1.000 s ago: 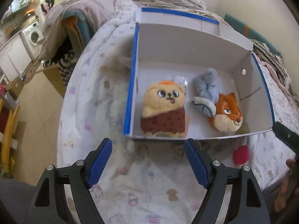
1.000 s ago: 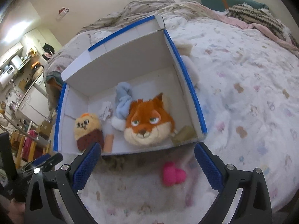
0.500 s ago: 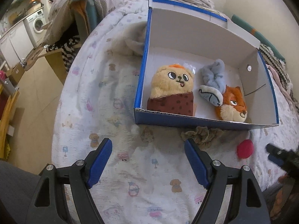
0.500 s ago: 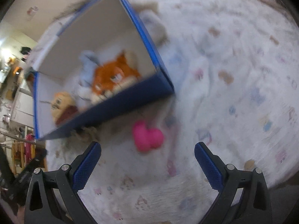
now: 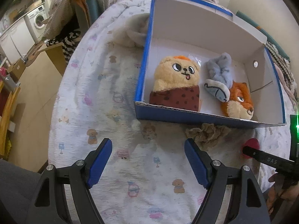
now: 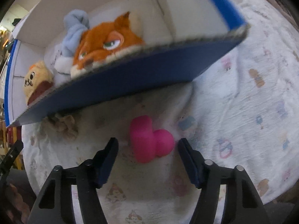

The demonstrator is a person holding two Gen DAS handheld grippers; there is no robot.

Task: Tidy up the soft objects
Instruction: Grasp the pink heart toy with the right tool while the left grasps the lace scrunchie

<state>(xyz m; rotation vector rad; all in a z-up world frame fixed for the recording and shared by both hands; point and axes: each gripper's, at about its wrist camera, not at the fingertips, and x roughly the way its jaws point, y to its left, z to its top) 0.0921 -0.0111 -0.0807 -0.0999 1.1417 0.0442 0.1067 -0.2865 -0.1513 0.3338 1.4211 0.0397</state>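
Right gripper pointed steeply down at the bedspread, jaws closing. The pink heart toy lay between the blue pads, nearer the right pad; a gap showed on the left side, and contact on the right could not be made out. The toy rested on the bedspread just outside the front wall of the box.

Left gripper hung over the bedspread in front of the box, jaws standing fairly wide with nothing between them, only printed cloth below.

The box was blue outside, white inside, and sat on the bed. Inside it: a tan bear plush in a brown spotted wrap on the left, a fox plush on the right, and a grey-blue soft toy lying partly over the fox.

A beige frilly scrunchie lay on the bedspread against the box's front wall, between the two grippers. From the left wrist view the heart showed as a red-pink patch partly behind the right gripper's black finger.
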